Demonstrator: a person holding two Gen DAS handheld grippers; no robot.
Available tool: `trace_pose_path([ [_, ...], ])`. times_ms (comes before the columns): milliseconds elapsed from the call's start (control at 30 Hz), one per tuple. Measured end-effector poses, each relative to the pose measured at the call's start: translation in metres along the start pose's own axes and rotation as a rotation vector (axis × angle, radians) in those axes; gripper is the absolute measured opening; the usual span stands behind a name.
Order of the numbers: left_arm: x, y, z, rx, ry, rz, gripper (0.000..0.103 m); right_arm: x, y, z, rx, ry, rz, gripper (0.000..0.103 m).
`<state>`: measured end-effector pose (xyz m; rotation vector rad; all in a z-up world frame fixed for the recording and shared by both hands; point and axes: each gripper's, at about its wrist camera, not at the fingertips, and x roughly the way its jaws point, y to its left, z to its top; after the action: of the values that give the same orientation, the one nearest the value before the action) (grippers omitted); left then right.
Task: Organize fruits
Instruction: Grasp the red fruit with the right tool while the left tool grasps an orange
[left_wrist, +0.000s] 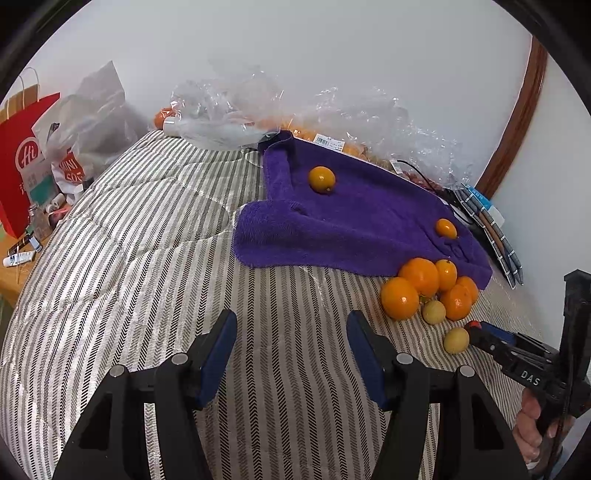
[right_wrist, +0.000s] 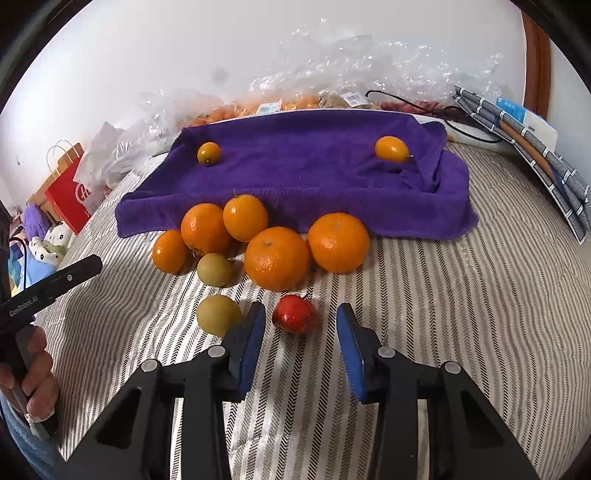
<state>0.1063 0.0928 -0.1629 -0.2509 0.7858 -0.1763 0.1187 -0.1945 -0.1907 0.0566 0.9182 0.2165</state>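
In the right wrist view my right gripper (right_wrist: 301, 310) stands open low over the striped bedspread (right_wrist: 443, 295), and a small red fruit (right_wrist: 294, 318) lies between its blue fingertips without the pads pressing it. Just beyond lie several oranges (right_wrist: 277, 258) and two yellow-green fruits (right_wrist: 215, 269). Behind them, two small orange fruits (right_wrist: 208, 153) rest on the purple towel (right_wrist: 314, 177). My left gripper (left_wrist: 291, 321) is open over bare bedspread, with nothing between its fingers. The orange pile (left_wrist: 421, 277) is to its right, near the purple towel (left_wrist: 362, 221).
Clear plastic bags of fruit (left_wrist: 229, 107) lie along the back wall. A red paper bag (left_wrist: 14, 158) and small clutter stand at the far left. Folded grey cloth (right_wrist: 546, 158) and a black cable (right_wrist: 469, 129) lie at the right. A hand (right_wrist: 33, 373) holds the other gripper's handle.
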Motion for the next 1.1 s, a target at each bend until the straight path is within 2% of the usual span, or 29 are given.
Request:
trace_pose_path([
  [167,0.0,0.0,0.0,-0.002,0.0,-0.004,0.06,0.005,0.003,0.002,-0.017,0.01,-0.011,0.026],
  [300,-0.001,0.0,-0.001,-0.004,-0.006,-0.009,0.06,0.0,-0.003,-0.001,-0.002,0.0,0.008,0.026],
  [400,-0.002,0.002,-0.001,-0.015,-0.002,-0.029,0.06,-0.008,-0.009,-0.004,-0.001,-0.019,-0.011,0.026],
  [500,0.004,-0.007,-0.001,-0.01,0.086,-0.037,0.058,-0.016,-0.02,-0.009,-0.01,-0.021,-0.033,0.026],
  [533,0.005,-0.015,-0.001,-0.003,0.119,-0.073,0.058,-0.018,-0.024,-0.011,-0.013,-0.023,-0.042,0.026],
  [600,0.002,-0.032,0.002,0.035,0.109,-0.117,0.058,-0.022,-0.033,-0.014,-0.013,-0.035,-0.07,0.026],
  [700,0.007,-0.065,0.009,0.149,0.083,-0.05,0.058,-0.026,-0.047,-0.015,0.02,-0.046,-0.08,0.026],
  [800,0.024,-0.089,0.014,0.213,0.103,-0.018,0.058,-0.029,-0.055,-0.016,0.034,-0.058,-0.082,0.026],
  [1033,0.055,-0.101,0.014,0.26,0.136,0.002,0.058,-0.033,-0.061,-0.019,0.052,-0.079,-0.036,0.026],
  [1100,0.058,-0.096,0.014,0.241,0.129,-0.013,0.054,-0.034,-0.063,-0.02,0.068,-0.082,-0.028,0.026],
])
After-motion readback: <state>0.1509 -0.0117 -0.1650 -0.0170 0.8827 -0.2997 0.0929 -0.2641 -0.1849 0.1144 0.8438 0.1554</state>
